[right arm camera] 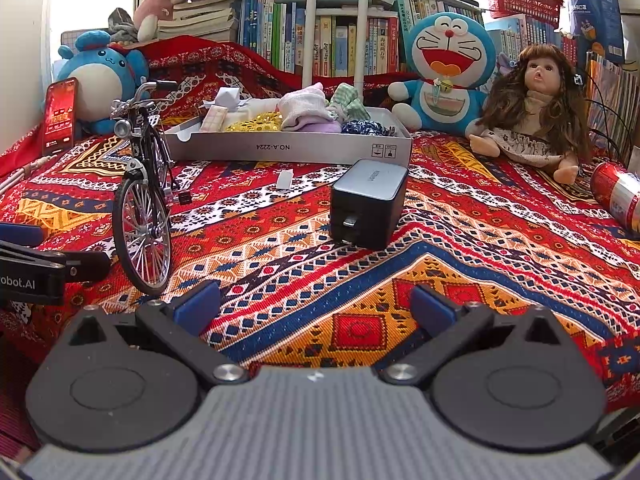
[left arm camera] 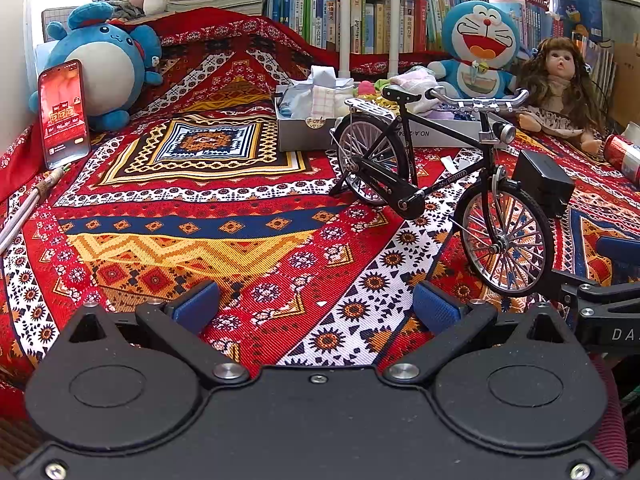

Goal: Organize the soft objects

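A grey cardboard box (right arm camera: 288, 148) (left arm camera: 304, 136) at the back of the patterned cloth holds soft cloths and socks (right arm camera: 304, 110) (left arm camera: 324, 98). A round blue plush (left arm camera: 104, 64) (right arm camera: 100, 76) sits at the far left. A blue cat plush (left arm camera: 480, 48) (right arm camera: 448, 76) and a long-haired doll (left arm camera: 560, 88) (right arm camera: 532, 108) sit at the far right. My left gripper (left arm camera: 316, 304) hovers open over the near cloth with nothing in it. My right gripper (right arm camera: 316, 304) is likewise open and empty, near the front edge.
A model bicycle (left arm camera: 432, 172) (right arm camera: 144, 184) stands mid-table between the grippers. A black charger block (right arm camera: 368, 204) (left arm camera: 544, 184) lies beside it. A phone (left arm camera: 62, 114) (right arm camera: 60, 116) leans on the round plush. A red can (right arm camera: 618, 194) lies at the right edge. Bookshelves (right arm camera: 344, 44) line the back.
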The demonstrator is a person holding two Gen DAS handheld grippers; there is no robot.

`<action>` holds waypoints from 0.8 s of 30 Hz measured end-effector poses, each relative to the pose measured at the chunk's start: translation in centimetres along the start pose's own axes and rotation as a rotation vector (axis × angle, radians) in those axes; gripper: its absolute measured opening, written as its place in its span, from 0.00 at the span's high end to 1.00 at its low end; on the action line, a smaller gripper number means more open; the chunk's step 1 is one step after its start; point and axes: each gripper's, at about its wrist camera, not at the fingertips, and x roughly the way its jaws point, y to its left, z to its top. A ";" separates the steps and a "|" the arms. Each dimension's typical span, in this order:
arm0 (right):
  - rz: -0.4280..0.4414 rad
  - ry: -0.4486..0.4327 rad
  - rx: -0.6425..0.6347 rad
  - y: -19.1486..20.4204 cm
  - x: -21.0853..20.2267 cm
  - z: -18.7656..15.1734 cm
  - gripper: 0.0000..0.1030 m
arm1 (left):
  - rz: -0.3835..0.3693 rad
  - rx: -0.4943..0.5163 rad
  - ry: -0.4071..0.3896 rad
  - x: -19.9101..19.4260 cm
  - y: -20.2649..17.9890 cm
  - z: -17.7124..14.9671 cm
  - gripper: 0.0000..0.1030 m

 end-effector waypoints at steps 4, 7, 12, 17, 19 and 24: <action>0.002 0.002 0.000 -0.1 0.1 0.1 0.00 | 0.001 0.000 0.000 0.0 0.0 0.0 0.00; 0.002 0.006 -0.001 -0.1 0.2 0.2 0.00 | 0.001 0.001 0.000 0.0 0.0 0.0 0.00; 0.001 0.006 0.000 0.0 0.1 0.1 0.00 | 0.001 0.001 0.000 0.0 0.0 0.0 0.00; 0.001 0.005 0.000 -0.1 0.1 0.1 0.00 | 0.000 0.001 0.000 0.0 0.0 0.0 0.00; 0.002 0.006 0.000 -0.1 0.1 0.1 0.00 | 0.001 0.001 0.000 0.0 0.0 0.0 0.00; 0.002 0.006 -0.001 -0.1 0.1 0.1 0.00 | 0.002 0.002 0.000 0.1 0.0 0.0 0.00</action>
